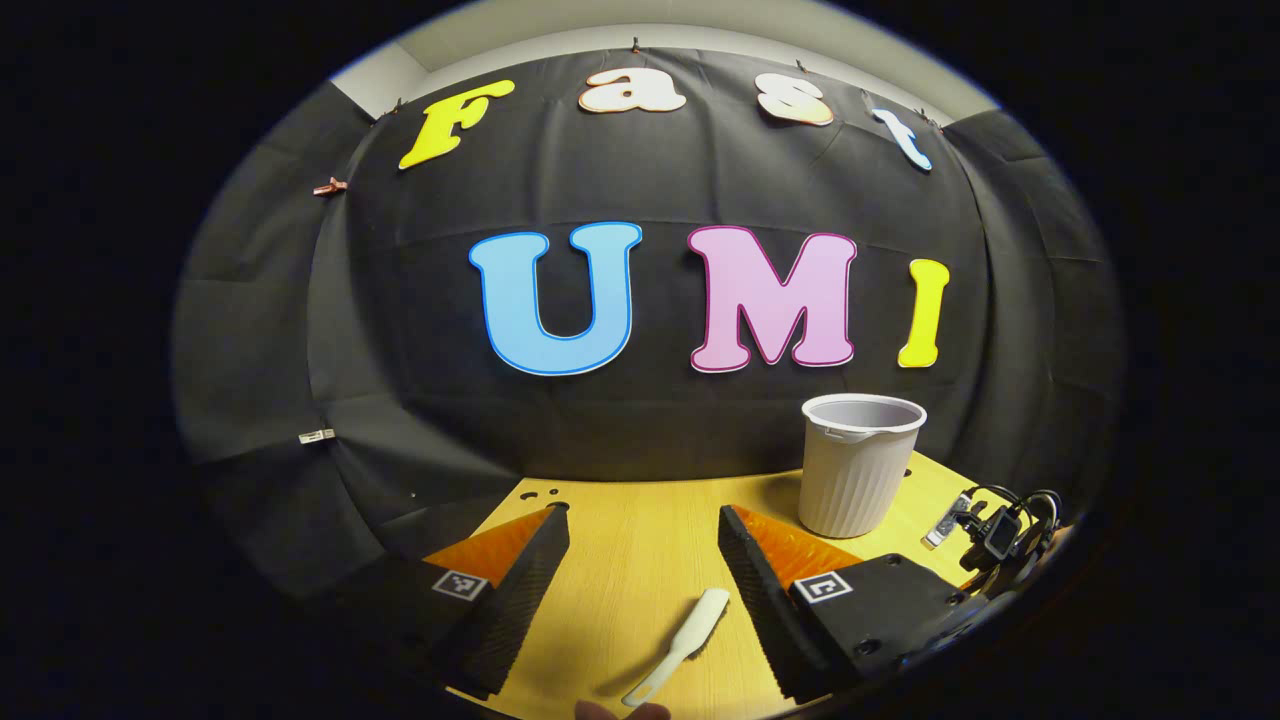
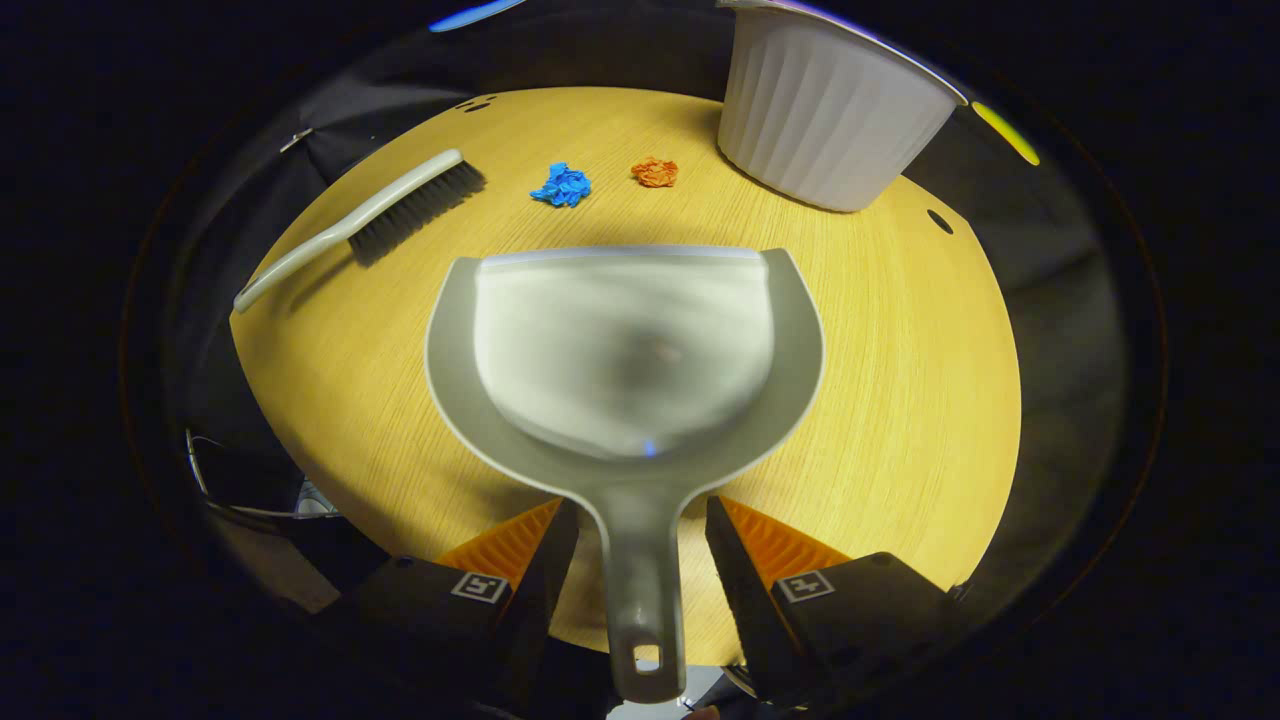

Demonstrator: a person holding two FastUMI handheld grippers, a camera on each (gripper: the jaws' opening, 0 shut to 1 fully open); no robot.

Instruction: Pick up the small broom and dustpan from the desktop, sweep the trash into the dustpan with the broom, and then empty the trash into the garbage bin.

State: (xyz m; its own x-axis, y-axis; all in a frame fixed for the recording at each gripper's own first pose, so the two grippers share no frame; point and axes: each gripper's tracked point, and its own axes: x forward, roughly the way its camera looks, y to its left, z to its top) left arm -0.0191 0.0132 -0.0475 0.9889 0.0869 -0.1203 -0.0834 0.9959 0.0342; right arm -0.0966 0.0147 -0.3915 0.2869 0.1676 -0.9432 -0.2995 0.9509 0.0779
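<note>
Right gripper (image 2: 640, 530): fingers spread either side of the grey plastic dustpan (image 2: 625, 350) handle, not yet pinching; pan flat mid-desktop (image 2: 900, 400).

Left gripper (image 1: 645, 560): spread, empty, above the white-handled, dark-bristled small broom (image 1: 680, 645).

Blue paper scrap (image 2: 562, 185) and orange paper scrap (image 2: 655, 172) unswept toward the far edge; white ribbed garbage bin (image 2: 830, 115) at the far right edge.

Judged: barely begun.

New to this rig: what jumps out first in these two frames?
In the right gripper view, the grey dustpan dominates: its handle runs down between the open fingers of the right gripper, with no clear contact. Beyond it lie two bits of trash, blue and orange, the broom to the left, and the white ribbed bin top right. In the left gripper view, the left gripper is open above the broom's handle.
</note>
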